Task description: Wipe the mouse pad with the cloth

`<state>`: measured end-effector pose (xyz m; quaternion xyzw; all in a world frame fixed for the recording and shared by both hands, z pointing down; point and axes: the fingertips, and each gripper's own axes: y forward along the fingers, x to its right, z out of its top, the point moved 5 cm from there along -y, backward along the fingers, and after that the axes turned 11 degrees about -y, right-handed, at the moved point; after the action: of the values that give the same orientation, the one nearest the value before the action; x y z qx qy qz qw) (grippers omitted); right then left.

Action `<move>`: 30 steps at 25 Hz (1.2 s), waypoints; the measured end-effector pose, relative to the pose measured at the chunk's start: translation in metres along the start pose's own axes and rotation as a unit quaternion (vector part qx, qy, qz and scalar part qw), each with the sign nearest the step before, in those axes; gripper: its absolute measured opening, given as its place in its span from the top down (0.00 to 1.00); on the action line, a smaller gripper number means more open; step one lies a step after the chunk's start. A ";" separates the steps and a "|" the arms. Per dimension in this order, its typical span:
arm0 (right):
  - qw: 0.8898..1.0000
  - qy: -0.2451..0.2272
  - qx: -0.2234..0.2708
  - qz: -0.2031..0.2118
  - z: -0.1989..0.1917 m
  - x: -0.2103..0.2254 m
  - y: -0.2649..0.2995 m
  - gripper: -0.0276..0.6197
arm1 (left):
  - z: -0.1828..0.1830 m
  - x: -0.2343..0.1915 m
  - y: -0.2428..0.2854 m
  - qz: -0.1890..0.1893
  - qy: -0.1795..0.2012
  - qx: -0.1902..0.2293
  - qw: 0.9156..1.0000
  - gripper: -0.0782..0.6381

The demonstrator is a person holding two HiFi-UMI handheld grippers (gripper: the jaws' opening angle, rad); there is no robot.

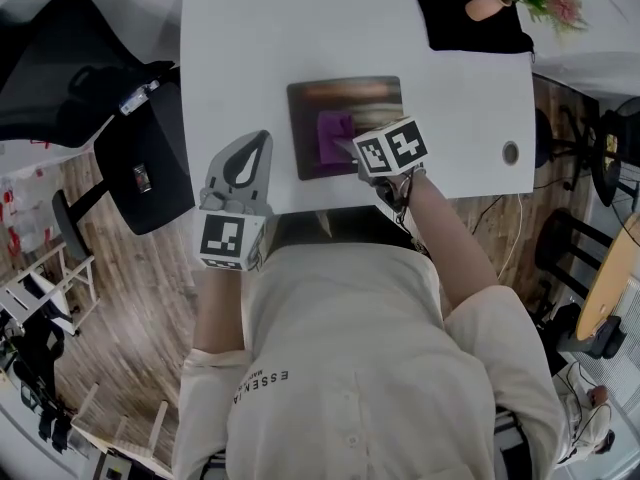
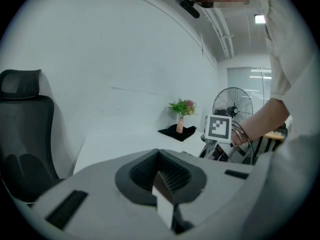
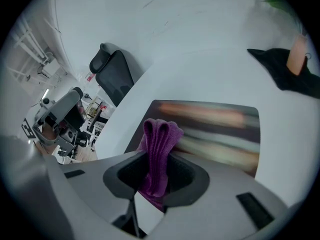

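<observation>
The right gripper [image 3: 159,171] is clenching the purple cloth [image 1: 333,128] between its jaws, a fold of it standing up out of the grip. It is pressing the cloth down on the near middle of the pad [image 1: 345,93]. The left gripper [image 2: 161,181] is hanging off the pad's near left corner, over the table [image 1: 230,28] edge. Its jaws are closed together with nothing in them (it is playing no part just now).

I am judging that the wiping is under way rather than finished. The cloth is sitting on the pad, and in the right gripper view the pad's surface is smearing into streaks, which suggests a stroke in progress. How much of the pad is already wiped I cannot tell, since no mark or clean patch is showing on it. The far strip and the right side look like what is left, and after that the cloth is to come off the pad.

As for writing, the only letters I am making out are on the person's shirt [image 1: 330,368], below the pad in the head view. They are possibly "ESSE" and a little more, but they are too small to be sure. The cubes on both grippers are carrying only black-and-white squares, no words. A small tag on the chair [image 1: 140,158], left of the pad, is staying unreadable.
</observation>
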<state>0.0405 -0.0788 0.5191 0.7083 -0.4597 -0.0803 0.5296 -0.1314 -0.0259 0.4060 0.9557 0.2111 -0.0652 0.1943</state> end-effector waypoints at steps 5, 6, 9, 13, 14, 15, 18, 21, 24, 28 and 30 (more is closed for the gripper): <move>1.000 0.001 0.004 0.002 -0.007 0.020 -0.012 0.78 | 0.002 0.019 0.018 0.000 0.002 -0.003 1.000 0.89; 1.000 0.002 0.005 0.002 -0.009 0.024 -0.015 0.78 | 0.002 0.023 0.022 0.000 0.003 -0.003 1.000 0.89; 1.000 0.004 0.008 0.002 -0.014 0.035 -0.021 0.78 | 0.003 0.033 0.032 0.000 0.004 -0.004 1.000 0.89; 1.000 0.004 0.009 0.001 -0.018 0.046 -0.027 0.78 | 0.005 0.042 0.041 0.000 0.007 -0.003 1.000 0.89; 1.000 0.005 0.009 0.000 -0.020 0.049 -0.029 0.78 | 0.005 0.045 0.043 0.000 0.007 -0.003 1.000 0.89; 1.000 0.006 0.010 0.000 -0.022 0.052 -0.032 0.78 | 0.006 0.048 0.045 0.001 0.006 -0.003 1.000 0.89; 1.000 0.011 0.014 -0.002 -0.028 0.064 -0.039 0.78 | 0.006 0.058 0.054 -0.001 0.009 -0.004 1.000 0.89; 1.000 0.016 0.017 -0.005 -0.036 0.073 -0.046 0.78 | 0.005 0.067 0.060 -0.002 0.011 -0.004 1.000 0.89; 1.000 0.018 0.019 -0.008 -0.042 0.081 -0.052 0.78 | 0.003 0.074 0.064 0.001 0.009 -0.004 1.000 0.89; 1.000 0.018 0.021 -0.013 -0.048 0.094 -0.060 0.78 | 0.004 0.085 0.072 -0.001 0.011 0.000 1.000 0.89; 0.999 0.019 0.022 -0.016 -0.053 0.101 -0.065 0.78 | 0.003 0.091 0.074 -0.001 0.010 0.001 1.000 0.89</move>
<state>0.1654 -0.1163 0.5258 0.7288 -0.4396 -0.0649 0.5210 -0.0173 -0.0546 0.4097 0.9565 0.2136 -0.0555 0.1910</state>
